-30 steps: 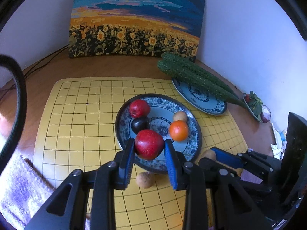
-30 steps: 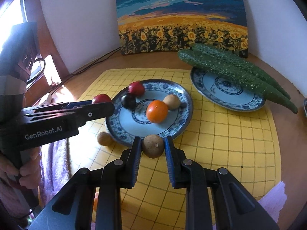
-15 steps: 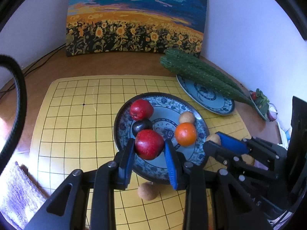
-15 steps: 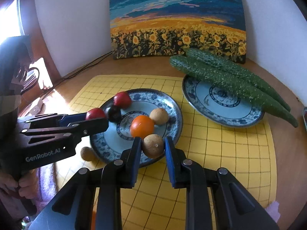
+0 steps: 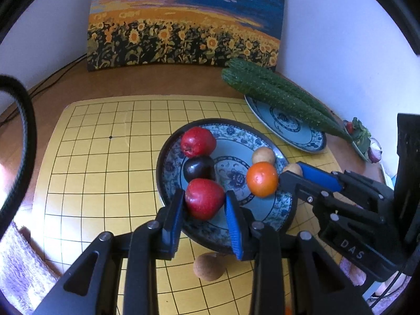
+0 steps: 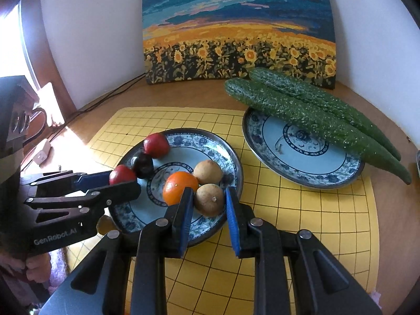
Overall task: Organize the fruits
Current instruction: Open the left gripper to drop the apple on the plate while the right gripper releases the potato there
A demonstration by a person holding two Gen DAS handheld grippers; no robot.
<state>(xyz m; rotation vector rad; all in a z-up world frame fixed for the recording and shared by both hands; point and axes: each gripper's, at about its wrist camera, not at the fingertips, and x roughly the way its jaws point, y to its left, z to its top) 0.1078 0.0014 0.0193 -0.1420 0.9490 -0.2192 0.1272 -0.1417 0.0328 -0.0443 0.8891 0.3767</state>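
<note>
Left gripper (image 5: 203,207): jaws clamped on red plum (image 5: 204,198), glossy, dark red, small pit at stem end; held over near-left part of fruit plate (image 5: 275,211), just beside black plum (image 5: 198,167). Whether it touches the plate: cannot tell.

Right gripper (image 6: 208,203): jaws closed tight on brown longan (image 6: 209,199), round, dull tan, stem dot facing camera; held over near rim of plate, touching or nearly touching orange (image 6: 178,187).

On plate: second red plum (image 5: 197,141) at far left, black plum next to it, orange, second longan (image 6: 207,171) behind orange. Third longan (image 5: 208,266) off plate, on yellow grid mat (image 5: 105,170), just beside near rim.

Second plate (image 6: 302,173) to right, near but apart; two cucumbers (image 6: 309,113) lying across its far rim, overhanging both sides.

Open room: left half of mat bare; strip between plates narrow. Painting (image 6: 239,29) against wall at back; tabletop (image 6: 199,94) edge bare in front of it.
</note>
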